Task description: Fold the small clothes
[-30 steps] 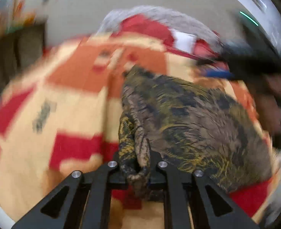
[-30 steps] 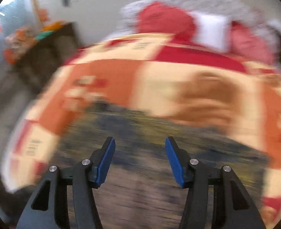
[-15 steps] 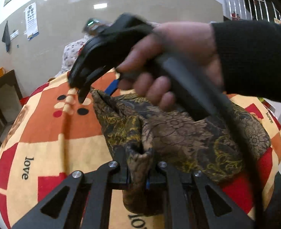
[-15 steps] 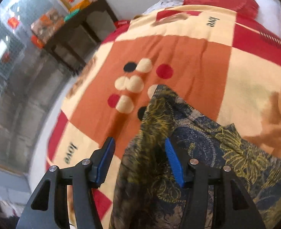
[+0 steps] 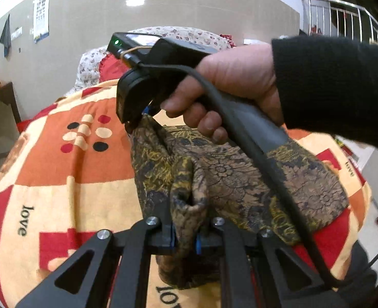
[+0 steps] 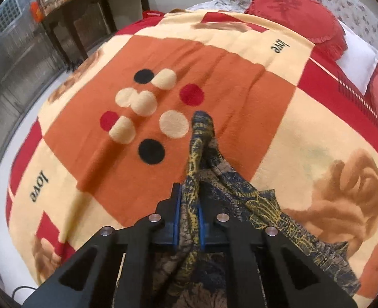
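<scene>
A small garment (image 5: 240, 179) of dark brown, navy and gold patterned cloth lies bunched on the bed blanket (image 5: 60, 179). My left gripper (image 5: 185, 233) is shut on a fold of its near edge. In the left wrist view my right gripper (image 5: 132, 125), held by a hand in a black sleeve, pinches the garment's far corner. In the right wrist view the right gripper (image 6: 189, 220) is shut on a ridge of the garment (image 6: 240, 195), whose tip reaches out over the orange blanket (image 6: 214, 77).
The blanket has orange, cream and red squares with dots and "love" lettering. Red heart pillows (image 6: 299, 12) and a white pillow (image 6: 355, 56) lie at the bed's head. A dark wooden table (image 6: 91, 7) stands left of the bed. A black cable (image 5: 278, 179) hangs across the garment.
My right gripper has closed on the garment's far corner; it was open half a second ago. The left gripper has kept its hold on the near fold.
</scene>
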The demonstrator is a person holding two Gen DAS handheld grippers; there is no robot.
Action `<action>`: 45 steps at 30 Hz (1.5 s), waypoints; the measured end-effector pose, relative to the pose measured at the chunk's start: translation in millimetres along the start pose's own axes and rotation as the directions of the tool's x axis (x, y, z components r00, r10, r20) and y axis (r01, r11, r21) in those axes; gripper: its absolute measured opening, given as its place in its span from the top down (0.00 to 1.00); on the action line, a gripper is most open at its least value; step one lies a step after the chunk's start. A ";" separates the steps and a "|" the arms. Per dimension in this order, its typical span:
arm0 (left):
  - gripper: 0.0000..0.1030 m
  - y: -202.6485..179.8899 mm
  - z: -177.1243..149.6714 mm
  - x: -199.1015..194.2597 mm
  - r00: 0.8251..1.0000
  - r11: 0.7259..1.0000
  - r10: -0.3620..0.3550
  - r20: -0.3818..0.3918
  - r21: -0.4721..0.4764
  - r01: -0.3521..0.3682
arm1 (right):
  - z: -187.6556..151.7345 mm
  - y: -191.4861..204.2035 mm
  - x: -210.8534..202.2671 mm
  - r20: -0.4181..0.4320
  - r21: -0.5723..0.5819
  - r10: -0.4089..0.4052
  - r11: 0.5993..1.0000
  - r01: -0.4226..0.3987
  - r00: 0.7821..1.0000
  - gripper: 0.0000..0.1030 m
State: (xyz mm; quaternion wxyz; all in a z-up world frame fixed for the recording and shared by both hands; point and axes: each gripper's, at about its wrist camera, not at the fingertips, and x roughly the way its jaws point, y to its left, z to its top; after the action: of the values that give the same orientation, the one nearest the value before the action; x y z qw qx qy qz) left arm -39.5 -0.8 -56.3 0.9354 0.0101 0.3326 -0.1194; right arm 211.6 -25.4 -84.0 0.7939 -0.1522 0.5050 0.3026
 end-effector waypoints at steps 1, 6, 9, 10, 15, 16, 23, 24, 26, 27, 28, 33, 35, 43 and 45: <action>0.90 0.6 1.1 -0.4 1.000 1.000 -0.018 -0.001 -0.013 0.018 | -0.5 -2.6 -1.7 0.002 0.006 0.007 1.000 -0.007 1.000 0.88; 0.90 1.1 10.1 1.7 0.993 0.991 -0.113 -0.012 -0.078 0.112 | -1.9 -11.0 -12.7 0.016 0.018 0.013 1.000 -0.014 1.000 0.89; 0.90 -11.6 14.3 4.4 0.988 0.986 -0.154 -0.021 -0.072 0.152 | -7.0 -21.6 -19.4 0.008 0.027 -0.001 1.000 0.001 1.000 0.89; 0.90 -14.0 15.3 6.0 0.987 0.985 -0.161 -0.024 -0.068 0.159 | -8.8 -25.3 -21.6 0.007 0.031 -0.004 1.000 0.004 1.000 0.89; 0.90 -47.3 17.7 14.7 0.977 0.978 -0.208 -0.039 -0.002 0.208 | -28.5 -55.7 -36.9 0.010 0.078 -0.015 0.997 0.014 1.000 0.89; 0.90 -51.4 16.6 16.9 0.976 0.977 -0.213 -0.043 0.006 0.213 | -32.2 -61.7 -39.2 0.010 0.090 -0.015 0.996 0.014 1.000 0.89; 0.90 -93.4 10.9 28.0 0.959 0.962 -0.264 -0.101 0.049 0.269 | -67.9 -107.4 -55.6 0.009 0.185 -0.016 0.983 0.014 1.000 0.89; 0.90 -97.3 9.5 29.2 0.957 0.960 -0.268 -0.108 0.057 0.275 | -71.6 -111.5 -57.1 0.009 0.194 -0.016 0.981 0.014 1.000 0.89; 0.90 -104.7 5.9 34.6 0.952 0.955 -0.278 -0.130 0.070 0.289 | -81.4 -122.3 -60.8 0.005 0.210 -0.019 0.977 0.018 1.000 0.89; 0.90 -108.4 4.3 36.7 0.949 0.953 -0.281 -0.140 0.077 0.293 | -85.3 -125.6 -62.0 0.002 0.215 -0.020 0.976 0.019 1.000 0.89; 0.90 -111.6 3.6 36.7 0.949 0.952 -0.282 -0.144 0.084 0.296 | -89.8 -129.7 -63.7 -0.001 0.219 -0.023 0.975 0.023 1.000 0.89; 0.90 -126.1 4.1 37.8 0.939 0.938 -0.307 -0.152 0.115 0.326 | -106.9 -146.1 -71.5 -0.006 0.237 -0.029 0.971 0.030 1.000 0.89; 0.90 -131.8 6.6 36.6 0.934 0.932 -0.323 -0.155 0.121 0.343 | -113.3 -153.7 -75.1 -0.008 0.246 -0.033 0.969 0.034 0.999 0.89; 0.90 -156.9 15.3 34.6 0.914 0.903 -0.370 -0.164 0.169 0.396 | -134.3 -176.4 -89.1 -0.021 0.253 -0.067 0.965 0.070 0.998 0.89; 0.90 -171.3 13.4 39.1 0.907 0.891 -0.382 -0.175 0.192 0.412 | -139.5 -182.2 -91.9 -0.029 0.248 -0.075 0.965 0.080 0.997 0.89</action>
State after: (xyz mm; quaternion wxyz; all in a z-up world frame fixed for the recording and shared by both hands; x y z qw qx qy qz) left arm -41.3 -177.0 -60.0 0.8598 0.0553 0.3732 -0.3442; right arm 199.9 -272.1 -75.4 0.8132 -0.0738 0.5402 0.2038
